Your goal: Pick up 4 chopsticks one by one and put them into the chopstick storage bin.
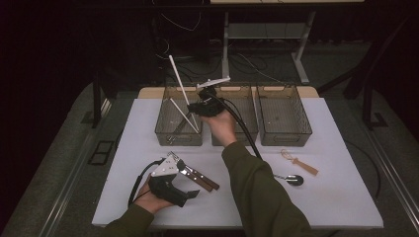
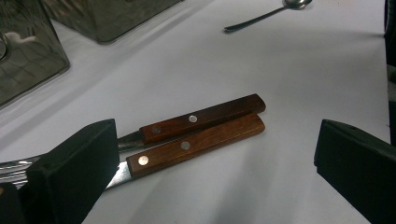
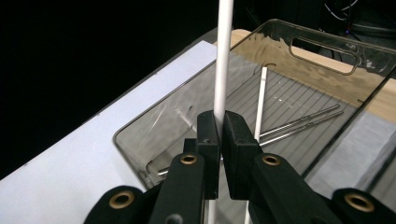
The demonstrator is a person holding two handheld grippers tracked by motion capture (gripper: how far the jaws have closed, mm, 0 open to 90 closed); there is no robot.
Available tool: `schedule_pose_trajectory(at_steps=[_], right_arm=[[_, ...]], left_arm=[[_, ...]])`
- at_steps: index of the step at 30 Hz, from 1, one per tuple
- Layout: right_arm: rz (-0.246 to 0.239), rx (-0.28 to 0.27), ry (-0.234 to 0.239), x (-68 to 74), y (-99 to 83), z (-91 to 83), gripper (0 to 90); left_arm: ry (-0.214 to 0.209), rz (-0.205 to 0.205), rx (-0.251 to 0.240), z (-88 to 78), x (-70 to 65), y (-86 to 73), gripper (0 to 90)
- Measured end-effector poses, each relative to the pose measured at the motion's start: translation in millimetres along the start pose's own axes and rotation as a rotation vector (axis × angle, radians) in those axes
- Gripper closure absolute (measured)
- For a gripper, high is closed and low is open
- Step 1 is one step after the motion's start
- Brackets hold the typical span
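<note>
White tabletop (image 1: 148,207) runs from my edge toward three mesh bins against a dark room. Nearest me, my left gripper (image 1: 174,193) rests on it with jaws spread wide, gripping nothing; two wooden-handled knives (image 2: 201,130) lie side by side just ahead of it. Farther out, my right gripper (image 1: 197,109) is clamped on a white chopstick (image 3: 223,60), holding it over the leftmost bin (image 1: 165,129), where another white chopstick (image 3: 259,102) and metal chopsticks (image 3: 303,120) lie.
</note>
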State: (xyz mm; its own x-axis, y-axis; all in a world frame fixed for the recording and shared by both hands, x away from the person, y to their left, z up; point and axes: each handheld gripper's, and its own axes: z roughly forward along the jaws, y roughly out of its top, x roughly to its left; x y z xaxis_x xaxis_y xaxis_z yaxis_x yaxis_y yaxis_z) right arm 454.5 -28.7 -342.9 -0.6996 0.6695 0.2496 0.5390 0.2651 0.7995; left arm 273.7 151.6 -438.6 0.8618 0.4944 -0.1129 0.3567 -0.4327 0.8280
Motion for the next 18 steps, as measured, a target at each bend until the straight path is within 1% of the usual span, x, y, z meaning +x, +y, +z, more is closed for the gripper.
schedule_pose_trajectory(at_steps=[3, 6, 8, 11, 12, 13, 16, 18], right_arm=[[0.014, 0.007, -0.012, -0.3, -0.3, 10.8, 86.3], [0.016, 0.032, -0.030, -1.3, -3.1, 20.2, 86.3], [0.025, 0.054, -0.045, -2.7, -6.2, 26.4, 86.2], [0.037, 0.093, -0.064, -5.0, -11.6, 35.4, 86.2], [0.034, 0.107, -0.073, -5.6, -13.4, 38.5, 86.2], [0.035, 0.123, -0.083, -5.7, -15.0, 41.3, 86.2], [0.052, 0.162, -0.101, -5.1, -18.7, 49.3, 86.2], [0.052, 0.187, -0.115, -5.0, -20.5, 54.2, 86.1]], left_arm=[[-0.002, 0.004, 0.001, -0.2, 0.1, 0.1, 0.0], [-0.003, 0.005, -0.001, -0.6, 0.6, 0.1, 0.0], [-0.006, 0.000, -0.002, -0.7, 0.4, 0.1, 0.0], [-0.006, 0.007, -0.002, -0.9, 0.3, 0.3, 0.0], [-0.007, 0.007, -0.001, -0.9, 0.3, 0.4, 0.0], [-0.008, 0.010, -0.001, -0.8, 0.6, 0.4, 0.0], [-0.010, 0.001, -0.002, -0.6, 0.1, 0.3, 0.0], [-0.010, 0.003, -0.003, -0.6, 0.2, 0.3, 0.0]])
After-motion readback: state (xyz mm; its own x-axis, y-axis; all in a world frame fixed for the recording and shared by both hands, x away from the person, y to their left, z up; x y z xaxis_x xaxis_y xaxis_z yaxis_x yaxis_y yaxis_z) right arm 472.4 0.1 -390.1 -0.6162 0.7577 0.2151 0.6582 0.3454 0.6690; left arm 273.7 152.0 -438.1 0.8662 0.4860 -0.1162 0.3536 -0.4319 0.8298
